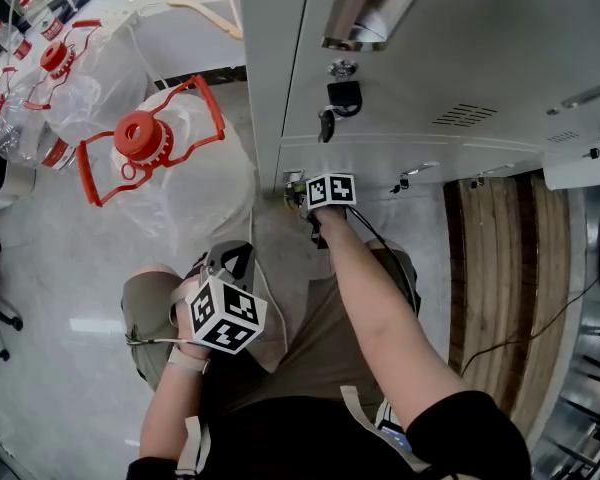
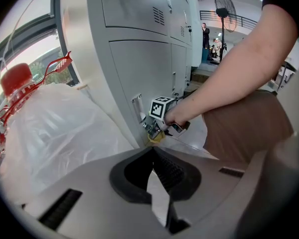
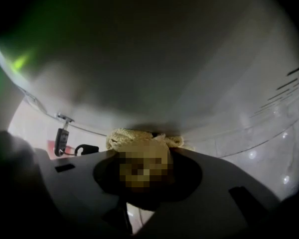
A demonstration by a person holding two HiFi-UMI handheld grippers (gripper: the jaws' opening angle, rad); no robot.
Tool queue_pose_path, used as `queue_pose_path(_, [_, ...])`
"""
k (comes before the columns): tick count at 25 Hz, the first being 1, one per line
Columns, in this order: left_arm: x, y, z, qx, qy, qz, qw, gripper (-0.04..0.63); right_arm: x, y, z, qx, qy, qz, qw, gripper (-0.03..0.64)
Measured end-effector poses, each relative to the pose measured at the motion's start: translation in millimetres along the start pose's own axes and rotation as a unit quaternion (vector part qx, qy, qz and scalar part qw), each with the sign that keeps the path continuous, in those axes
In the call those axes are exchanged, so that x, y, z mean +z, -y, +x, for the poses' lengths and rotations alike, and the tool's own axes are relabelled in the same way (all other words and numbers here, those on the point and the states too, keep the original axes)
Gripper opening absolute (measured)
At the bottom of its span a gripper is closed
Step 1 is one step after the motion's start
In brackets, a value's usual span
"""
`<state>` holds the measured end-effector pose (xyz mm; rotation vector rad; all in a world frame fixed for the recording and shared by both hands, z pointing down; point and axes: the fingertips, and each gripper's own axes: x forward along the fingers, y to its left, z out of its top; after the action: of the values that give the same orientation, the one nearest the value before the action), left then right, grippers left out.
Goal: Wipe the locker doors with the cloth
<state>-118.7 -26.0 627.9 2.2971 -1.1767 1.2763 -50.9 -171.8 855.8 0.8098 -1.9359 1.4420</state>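
Yellow cloth (image 1: 294, 188) peeks out at the tip of your right gripper (image 1: 302, 194) in the head view. It is pushed against the foot of the grey locker door (image 1: 450, 58), at about twelve o'clock from your body, with your arm stretched out behind it. Your left gripper (image 1: 228, 268) hangs over your thigh at eight o'clock from the right one, well apart from the lockers. Water jugs (image 1: 145, 138) with red caps and handles stand at ten o'clock, wooden boards (image 1: 490, 268) at three.

From the left gripper view, the left gripper (image 2: 154, 176) has its jaws pressed together with nothing between them. At twelve o'clock beyond them the right gripper (image 2: 152, 129) meets the low corner of the locker door (image 2: 139, 68), the cloth (image 2: 155, 139) bunched under its tip. A clear plastic bag (image 2: 55, 133) swells at nine o'clock; a fan (image 2: 224, 6) stands at one.

From the right gripper view, the right gripper (image 3: 142, 158) pinches the cloth (image 3: 127, 136), which bulges out at twelve o'clock of the jaws and touches the door (image 3: 164, 59). A small metal latch (image 3: 62, 141) hangs at nine o'clock.
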Motion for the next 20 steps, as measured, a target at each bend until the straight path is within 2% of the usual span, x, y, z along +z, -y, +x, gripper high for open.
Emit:
queue_pose_path(8, [9.1,6.9,8.3,-0.006,0.000,0.004,1.0000,0.009,4.8,38.0,-23.7,-0.061,0.013,0.021,0.998,0.130])
queue_pose_path(14, [15.5,12.9,15.9,-0.012,0.000,0.006,0.9999,0.009,9.0,63.9,-43.3,-0.090,0.026,0.034,0.995,0.130])
queue_pose_path(20, [23.8,20.2,18.4,-0.018,0.005,0.005,0.9998,0.009,16.2,103.2,-73.1,-0.138,0.057,0.070,0.986,0.129])
